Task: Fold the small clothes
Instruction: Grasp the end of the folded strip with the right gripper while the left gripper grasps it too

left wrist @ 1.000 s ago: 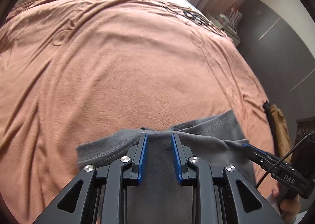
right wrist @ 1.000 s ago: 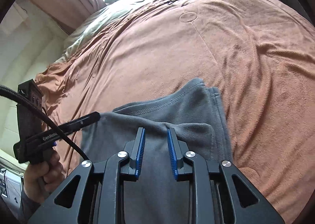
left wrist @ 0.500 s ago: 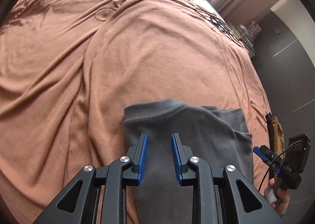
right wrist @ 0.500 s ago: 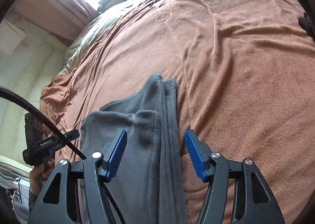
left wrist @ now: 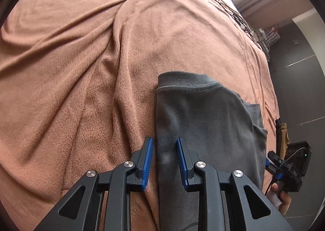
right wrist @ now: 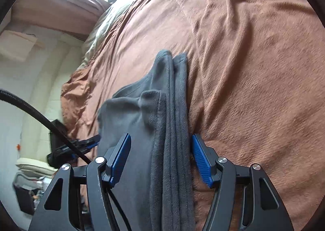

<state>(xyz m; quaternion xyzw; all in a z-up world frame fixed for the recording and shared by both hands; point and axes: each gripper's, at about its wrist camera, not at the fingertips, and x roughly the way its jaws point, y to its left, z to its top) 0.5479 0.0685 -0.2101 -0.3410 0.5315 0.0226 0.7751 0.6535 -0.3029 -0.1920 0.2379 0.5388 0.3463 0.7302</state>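
Grey folded garment on a brown fleece blanket, with a handheld gripper at each near corner.

The left gripper points forward and down along the garment's left edge, its blue pads a narrow gap apart with a strip of cloth between them; whether they pinch it I cannot tell. The right gripper hangs released, jaws wide, straddling the stacked layers of the right edge without touching them. Likely risks: if the left gripper pulls away with cloth caught, the fold drags open; if the right closes low, it may grab blanket too, or only some layers, skewing the stack.
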